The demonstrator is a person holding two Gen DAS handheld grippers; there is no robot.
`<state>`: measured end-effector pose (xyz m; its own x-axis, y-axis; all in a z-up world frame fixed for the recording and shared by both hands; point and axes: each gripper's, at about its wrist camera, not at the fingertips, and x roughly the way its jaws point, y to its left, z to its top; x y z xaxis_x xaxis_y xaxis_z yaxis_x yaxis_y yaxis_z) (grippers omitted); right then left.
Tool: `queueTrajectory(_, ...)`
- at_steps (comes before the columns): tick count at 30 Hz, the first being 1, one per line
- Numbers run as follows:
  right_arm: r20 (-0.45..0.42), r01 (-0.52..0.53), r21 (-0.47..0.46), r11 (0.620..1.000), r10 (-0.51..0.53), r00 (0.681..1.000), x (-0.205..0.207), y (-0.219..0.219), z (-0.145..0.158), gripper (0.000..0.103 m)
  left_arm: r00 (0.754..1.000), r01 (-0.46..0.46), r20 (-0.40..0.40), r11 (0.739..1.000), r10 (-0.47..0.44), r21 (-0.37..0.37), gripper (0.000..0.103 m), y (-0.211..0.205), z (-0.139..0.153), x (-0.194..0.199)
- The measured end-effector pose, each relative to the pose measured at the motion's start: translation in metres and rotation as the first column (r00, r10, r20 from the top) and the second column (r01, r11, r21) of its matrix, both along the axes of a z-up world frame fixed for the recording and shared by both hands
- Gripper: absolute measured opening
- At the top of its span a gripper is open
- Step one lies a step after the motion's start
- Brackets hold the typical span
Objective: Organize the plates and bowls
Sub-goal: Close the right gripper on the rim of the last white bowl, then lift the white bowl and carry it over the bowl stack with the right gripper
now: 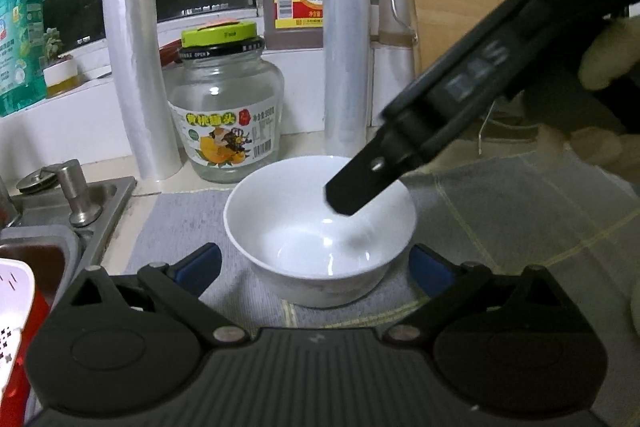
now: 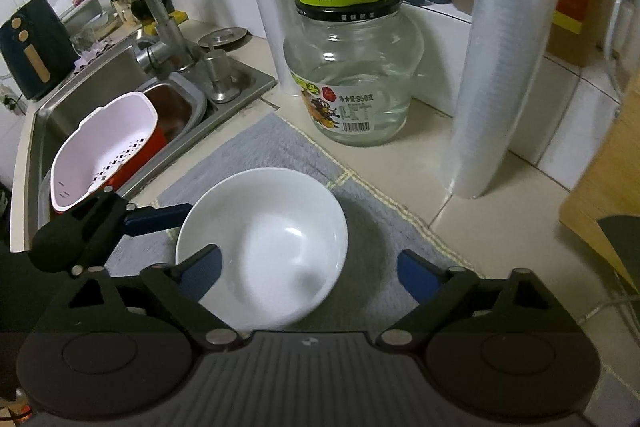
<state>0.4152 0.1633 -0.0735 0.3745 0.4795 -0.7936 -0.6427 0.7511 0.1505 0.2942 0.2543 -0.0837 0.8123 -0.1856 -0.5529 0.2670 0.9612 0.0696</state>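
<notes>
Left wrist view: white bowl (image 1: pixel 320 227) on grey mat (image 1: pixel 500 211), between spread left gripper (image 1: pixel 316 269) jaws, possibly untouched. Right gripper (image 2: pixel 308 273) also spread, one finger over bowl.

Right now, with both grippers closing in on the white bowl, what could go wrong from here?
1. The right gripper has one finger over the white bowl; gripping the rim there could tip it.
2. The left gripper straddles the same bowl, so the two tools could collide.
3. The glass jar stands just behind; a pushed bowl might knock it.
</notes>
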Motion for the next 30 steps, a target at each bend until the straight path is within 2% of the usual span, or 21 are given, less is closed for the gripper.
queueTrajectory(12,0.017,-0.035,-0.004,0.999,0.035,0.999,0.013,0.019,-0.011,0.071,1.0,0.02,0.006,1.0,-0.02,-0.019,0.093,0.002,0.001,0.0)
queueTrajectory(18,0.007,-0.048,0.011,0.999,0.048,0.999,0.015,0.021,-0.011,0.067,1.0,0.023,0.006,0.999,-0.023,-0.024,0.093,0.002,0.001,0.002)
queueTrajectory(30,0.013,-0.051,0.011,0.999,0.051,0.999,0.009,0.02,-0.009,0.067,1.0,0.028,-0.003,0.999,-0.029,-0.02,0.093,0.0,0.005,0.001)
